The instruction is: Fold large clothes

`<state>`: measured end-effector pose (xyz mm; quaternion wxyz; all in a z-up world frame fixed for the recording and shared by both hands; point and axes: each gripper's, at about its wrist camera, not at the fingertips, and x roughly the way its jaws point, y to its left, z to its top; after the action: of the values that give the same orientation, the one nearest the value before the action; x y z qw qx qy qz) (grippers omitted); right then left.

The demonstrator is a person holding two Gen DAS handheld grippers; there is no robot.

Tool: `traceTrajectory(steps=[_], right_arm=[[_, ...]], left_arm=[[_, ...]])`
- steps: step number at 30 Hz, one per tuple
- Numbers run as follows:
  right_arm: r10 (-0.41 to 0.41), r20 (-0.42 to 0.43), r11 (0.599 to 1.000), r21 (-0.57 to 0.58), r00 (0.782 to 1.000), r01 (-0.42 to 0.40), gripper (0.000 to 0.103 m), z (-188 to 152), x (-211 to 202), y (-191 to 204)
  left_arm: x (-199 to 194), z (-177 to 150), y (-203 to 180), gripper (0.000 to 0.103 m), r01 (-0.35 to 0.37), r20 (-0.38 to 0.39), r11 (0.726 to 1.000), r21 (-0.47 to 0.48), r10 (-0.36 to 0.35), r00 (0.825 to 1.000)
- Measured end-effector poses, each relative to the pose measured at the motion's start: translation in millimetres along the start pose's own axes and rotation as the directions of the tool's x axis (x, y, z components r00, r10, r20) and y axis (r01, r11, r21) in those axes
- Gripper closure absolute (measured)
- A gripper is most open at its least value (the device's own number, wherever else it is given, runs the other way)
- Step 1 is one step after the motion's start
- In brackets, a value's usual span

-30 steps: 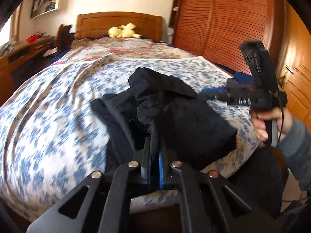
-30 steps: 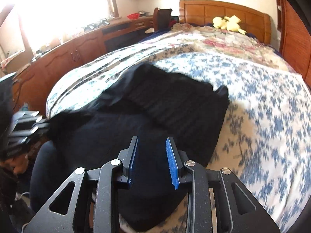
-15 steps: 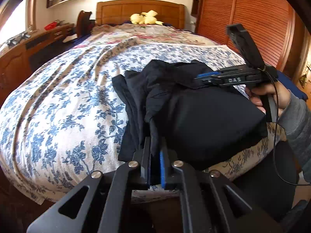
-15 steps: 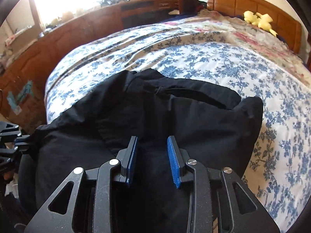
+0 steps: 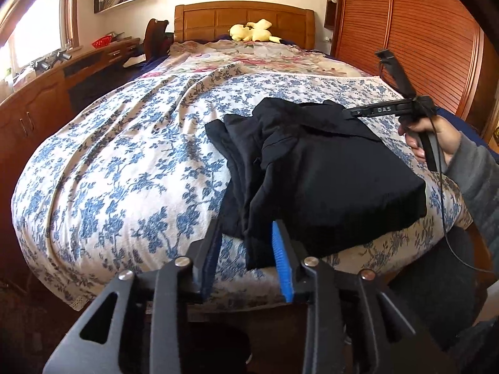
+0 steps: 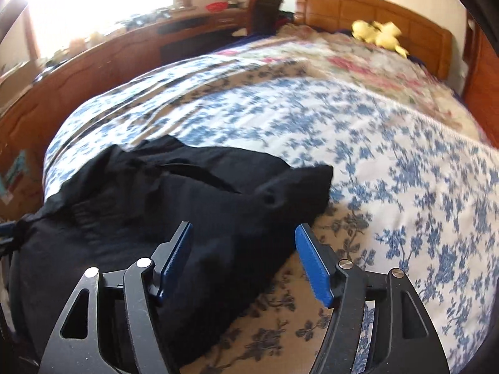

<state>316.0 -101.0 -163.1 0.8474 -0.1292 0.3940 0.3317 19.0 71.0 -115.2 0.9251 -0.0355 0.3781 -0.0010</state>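
A black garment (image 5: 318,171) lies folded in a bundle on the blue-flowered bedspread (image 5: 124,162), near the foot of the bed. My left gripper (image 5: 246,249) is at its near corner with its jaws opening. A flap of the cloth hangs between the blue pads (image 5: 282,261), which do not press on it. My right gripper (image 6: 244,249) hovers over the garment's (image 6: 187,205) right end, its jaws also opening wide with cloth below them. In the left wrist view the right gripper (image 5: 374,112) sits at the bundle's far right corner, held by a hand (image 5: 436,140).
A wooden headboard (image 5: 243,18) with a yellow plush toy (image 5: 252,31) is at the far end. A long wooden desk (image 5: 46,93) runs along the left of the bed, and slatted wardrobe doors (image 5: 421,46) stand on the right. The bed's foot edge (image 5: 218,296) is just below my left gripper.
The left jaws, shut on the garment's edge before, have come apart and released it. The right jaws have widened, and the right gripper has drawn back to the bundle's right end.
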Motion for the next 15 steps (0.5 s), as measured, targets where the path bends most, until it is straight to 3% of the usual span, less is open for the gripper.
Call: traceTrajectory(steps=[7, 15], right_arm=[[0.01, -0.028, 0.996, 0.089, 1.0, -0.008, 0.017, 0.6, 28.2, -14.3], [0.061, -0.088, 0.993, 0.106, 0.994, -0.052, 0.016, 10.6, 51.4, -14.5]], left_arm=[[15.0, -7.4, 10.4, 0.067, 0.023, -0.028, 0.999, -0.04, -0.024, 0.999], [25.4, -7.7, 9.6, 0.067, 0.02, -0.044, 0.999, -0.032, -0.022, 0.999]])
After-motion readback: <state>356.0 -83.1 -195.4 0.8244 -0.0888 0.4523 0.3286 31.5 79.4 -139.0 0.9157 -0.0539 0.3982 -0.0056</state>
